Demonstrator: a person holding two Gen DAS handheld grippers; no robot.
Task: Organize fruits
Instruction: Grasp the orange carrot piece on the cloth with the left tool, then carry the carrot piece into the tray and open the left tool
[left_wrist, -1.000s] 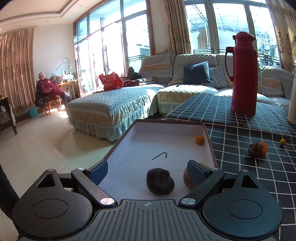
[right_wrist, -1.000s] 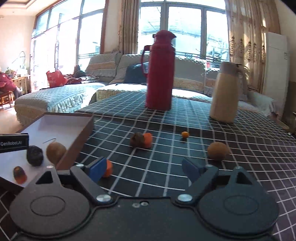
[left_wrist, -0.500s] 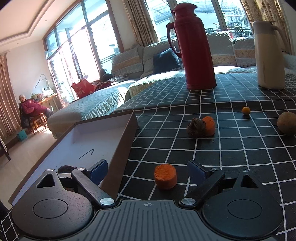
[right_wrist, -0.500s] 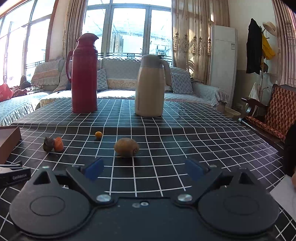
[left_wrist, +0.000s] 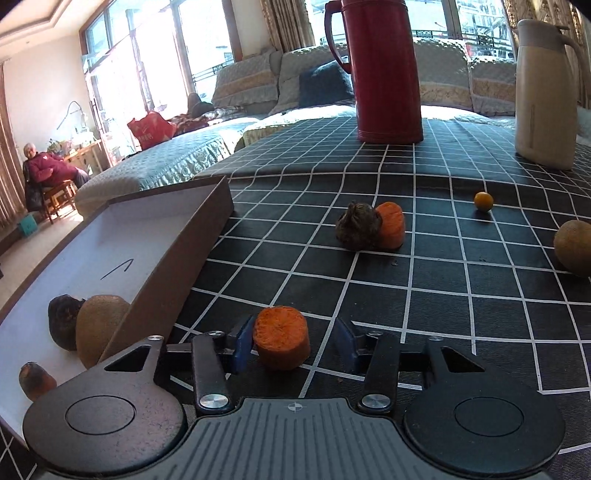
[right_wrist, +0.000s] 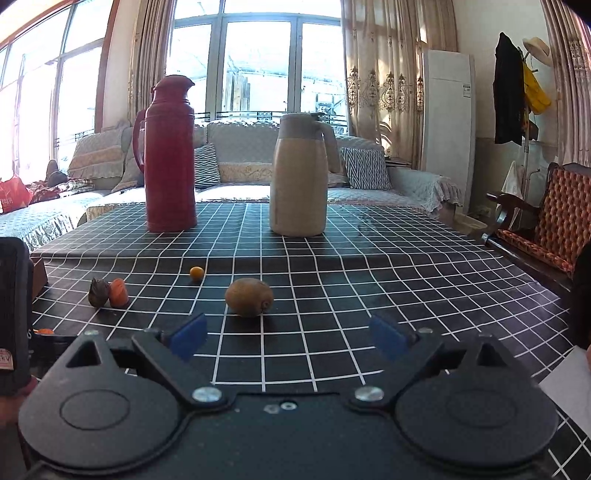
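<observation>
At the far left of the left wrist view sits the shallow box (left_wrist: 199, 225), its white floor marked with one dark hooked line; three pieces lie together in its near corner, a dark wrinkled fruit (left_wrist: 64, 321) touching a brown kiwi (left_wrist: 98, 330), and a small dark-tipped piece (left_wrist: 35, 380) just in front, which suggests the box is the collecting place for the sorted fruit. Beside its wall, on the black grid tablecloth (left_wrist: 480, 314), the left gripper (left_wrist: 293, 349) brackets an orange chunk (left_wrist: 282, 338); the jaws are closing, the left pad is touching or nearly touching the chunk and the right pad stands off with a clear gap, so the chunk is between them but not yet gripped; it is probably the next piece bound for the box. Further right a shrivelled dark fruit (left_wrist: 358, 225) leans against an orange piece (left_wrist: 391, 225); beyond them a tiny round orange fruit (left_wrist: 484, 201) lies alone. In the right wrist view a loose kiwi (right_wrist: 249, 297) lies ahead of the right gripper (right_wrist: 293, 338), whose jaws are spread wide with nothing in them, seemingly lined up for that kiwi. At the back stand a red thermos (right_wrist: 170, 155) and a cream jug (right_wrist: 299, 175), clear of the work. No writing is legible; a label at the left edge of the right wrist view is too blurred to read.
</observation>
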